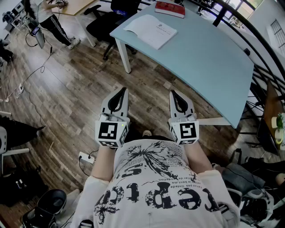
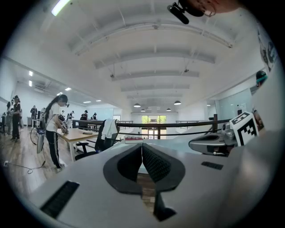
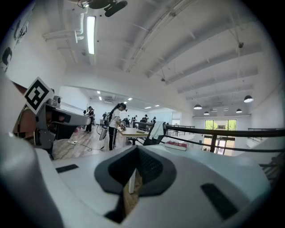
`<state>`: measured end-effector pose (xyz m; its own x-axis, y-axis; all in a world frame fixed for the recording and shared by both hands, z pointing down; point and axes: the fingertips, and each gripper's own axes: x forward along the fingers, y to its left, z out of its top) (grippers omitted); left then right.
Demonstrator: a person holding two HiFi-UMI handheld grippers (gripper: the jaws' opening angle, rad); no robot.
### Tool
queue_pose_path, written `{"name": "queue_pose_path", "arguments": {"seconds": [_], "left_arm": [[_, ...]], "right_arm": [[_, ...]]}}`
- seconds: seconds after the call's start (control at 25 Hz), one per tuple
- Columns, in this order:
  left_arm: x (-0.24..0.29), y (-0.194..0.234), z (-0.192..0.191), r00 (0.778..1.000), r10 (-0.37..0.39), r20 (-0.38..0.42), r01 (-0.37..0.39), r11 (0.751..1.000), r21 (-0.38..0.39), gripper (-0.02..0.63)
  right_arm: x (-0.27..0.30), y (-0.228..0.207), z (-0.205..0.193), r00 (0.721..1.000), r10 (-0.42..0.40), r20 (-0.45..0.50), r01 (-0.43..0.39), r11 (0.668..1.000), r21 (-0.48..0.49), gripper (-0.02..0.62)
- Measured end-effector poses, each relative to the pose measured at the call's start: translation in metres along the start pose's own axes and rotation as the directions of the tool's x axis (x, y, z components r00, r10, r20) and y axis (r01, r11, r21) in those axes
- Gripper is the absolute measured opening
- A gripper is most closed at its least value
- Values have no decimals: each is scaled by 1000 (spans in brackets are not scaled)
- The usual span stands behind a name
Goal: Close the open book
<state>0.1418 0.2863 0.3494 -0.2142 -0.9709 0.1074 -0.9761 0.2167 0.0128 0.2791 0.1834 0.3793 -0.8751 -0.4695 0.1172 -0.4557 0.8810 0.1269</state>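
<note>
A white book (image 1: 150, 30) lies flat on the pale blue table (image 1: 209, 58), near its far left corner. Beyond it, at the far edge, lies a red book (image 1: 169, 9), also visible in the left gripper view (image 2: 133, 140). Both grippers are held close to my body over the wooden floor, pointing level toward the table and well short of it. My left gripper (image 1: 124, 90) (image 2: 142, 144) is shut with nothing in it. My right gripper (image 1: 173, 93) (image 3: 136, 149) is beside it, its jaws together and holding nothing.
A black office chair (image 1: 109, 20) stands at the table's far left. A person (image 1: 49, 20) stands by a wooden desk (image 1: 78, 5) at the back left. A power strip (image 1: 84, 158) and cables lie on the floor. A black railing (image 1: 262, 49) runs along the right.
</note>
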Motion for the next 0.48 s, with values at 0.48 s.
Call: {"name": "queue_pose_path", "arguments": {"seconds": [0.48], "left_arm": [[7,16,-3,1000,3,-9,-3,1000,-8,20]], "right_arm": [[16,2,3,1000,-11,10,11,999,31,9]]}}
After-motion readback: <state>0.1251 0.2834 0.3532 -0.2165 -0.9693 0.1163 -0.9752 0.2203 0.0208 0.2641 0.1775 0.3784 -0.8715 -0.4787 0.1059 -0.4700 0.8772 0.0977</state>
